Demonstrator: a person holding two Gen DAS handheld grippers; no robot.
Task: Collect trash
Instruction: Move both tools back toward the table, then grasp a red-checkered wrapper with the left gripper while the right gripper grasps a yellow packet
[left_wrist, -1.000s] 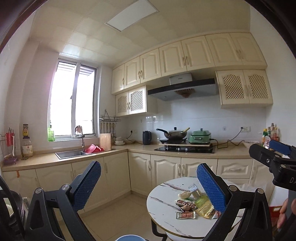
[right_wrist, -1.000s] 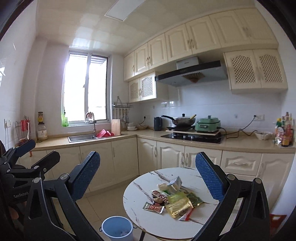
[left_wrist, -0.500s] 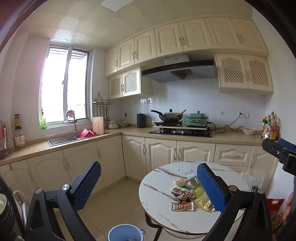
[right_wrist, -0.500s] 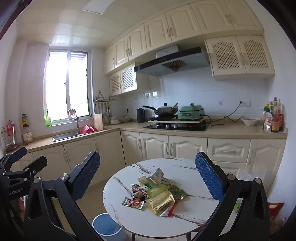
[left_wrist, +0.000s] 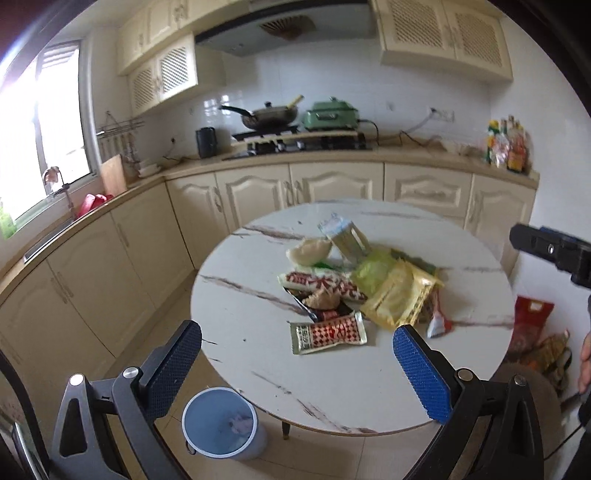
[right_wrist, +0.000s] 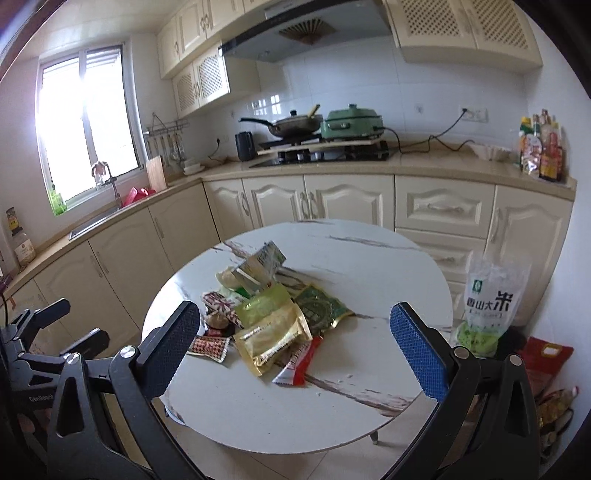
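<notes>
A pile of snack wrappers (left_wrist: 354, 291) lies in the middle of a round white marble table (left_wrist: 258, 362); the same wrappers (right_wrist: 273, 317) show in the right wrist view. Nearest in the left wrist view is a red-and-white checked packet (left_wrist: 328, 332), beside a yellow pouch (left_wrist: 399, 299). A blue bin (left_wrist: 221, 422) stands on the floor under the table's near left edge. My left gripper (left_wrist: 299, 373) hovers open above the table's near side, empty. My right gripper (right_wrist: 295, 354) is open over the table's front, with a gold pouch (right_wrist: 273, 339) and a red packet (right_wrist: 299, 362) ahead of it.
Cream cabinets and a counter (right_wrist: 332, 173) with stove, wok and green cooker run behind the table. A rice bag (right_wrist: 491, 299) and red bags (right_wrist: 546, 362) sit on the floor at the right. A person's hand (left_wrist: 585, 354) shows at the right edge.
Both grippers have tilted down and come closer to the table, so the wrappers and the blue bin now look much larger. The jaws stay open.
</notes>
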